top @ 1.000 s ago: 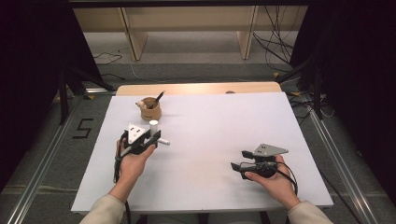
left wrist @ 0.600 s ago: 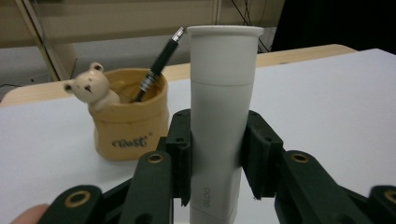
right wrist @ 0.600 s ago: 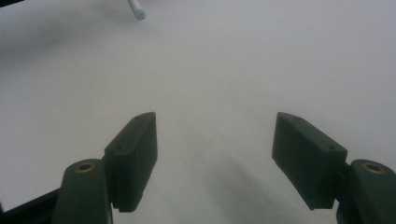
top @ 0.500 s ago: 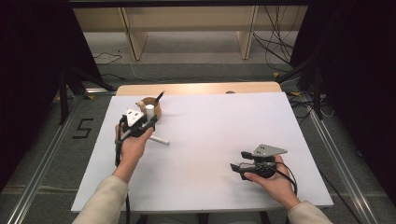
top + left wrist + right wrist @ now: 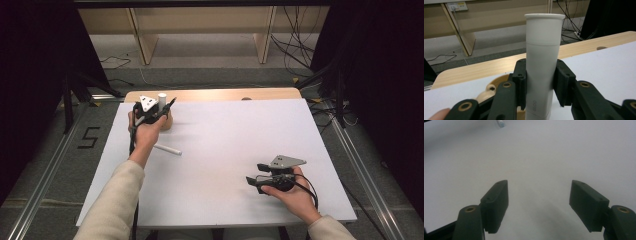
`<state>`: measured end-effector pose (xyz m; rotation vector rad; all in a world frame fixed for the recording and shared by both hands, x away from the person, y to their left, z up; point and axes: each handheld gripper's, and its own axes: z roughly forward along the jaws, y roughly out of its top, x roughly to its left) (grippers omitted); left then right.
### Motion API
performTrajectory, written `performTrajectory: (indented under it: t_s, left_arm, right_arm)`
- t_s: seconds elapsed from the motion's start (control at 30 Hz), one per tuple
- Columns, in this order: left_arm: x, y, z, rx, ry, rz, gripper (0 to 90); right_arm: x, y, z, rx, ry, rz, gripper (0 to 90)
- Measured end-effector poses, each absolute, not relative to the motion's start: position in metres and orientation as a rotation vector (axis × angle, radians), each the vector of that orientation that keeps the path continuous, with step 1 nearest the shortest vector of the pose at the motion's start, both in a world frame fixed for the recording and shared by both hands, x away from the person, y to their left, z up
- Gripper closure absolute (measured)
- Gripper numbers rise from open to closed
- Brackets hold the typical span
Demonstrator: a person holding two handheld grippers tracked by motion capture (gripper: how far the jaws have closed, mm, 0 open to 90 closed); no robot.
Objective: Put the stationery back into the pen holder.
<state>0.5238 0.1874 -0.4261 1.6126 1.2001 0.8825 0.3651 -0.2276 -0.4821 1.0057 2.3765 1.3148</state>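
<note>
Item: white tube [image 5: 544, 62] held upright over wooden holder [image 5: 165, 120], far-left tabletop [image 5: 235, 145].

Left to right: left gripper [image 5: 540, 82], jaws clamped on the tube's lower half, just above the holder, which carries 1 dark stick; a 2nd white tube [image 5: 167, 149] lies near the forearm; right gripper [image 5: 539, 205] rests near right, jaws apart, holding nothing. Handling: tube looks rigid, light and smooth, probably plastic, so liable to slip; best gripped mid-body, clear of the cap seam.
</note>
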Motion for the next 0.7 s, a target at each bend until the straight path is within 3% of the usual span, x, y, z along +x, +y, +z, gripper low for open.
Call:
performTrajectory:
  t_s: [0.7]
  left_arm:
    - [0.548, 0.193, -0.445, 1.584, 1.225, 0.895, 66.4]
  right_arm:
    - [0.365, -0.226, -0.483, 1.004, 2.390, 1.324, 33.3]
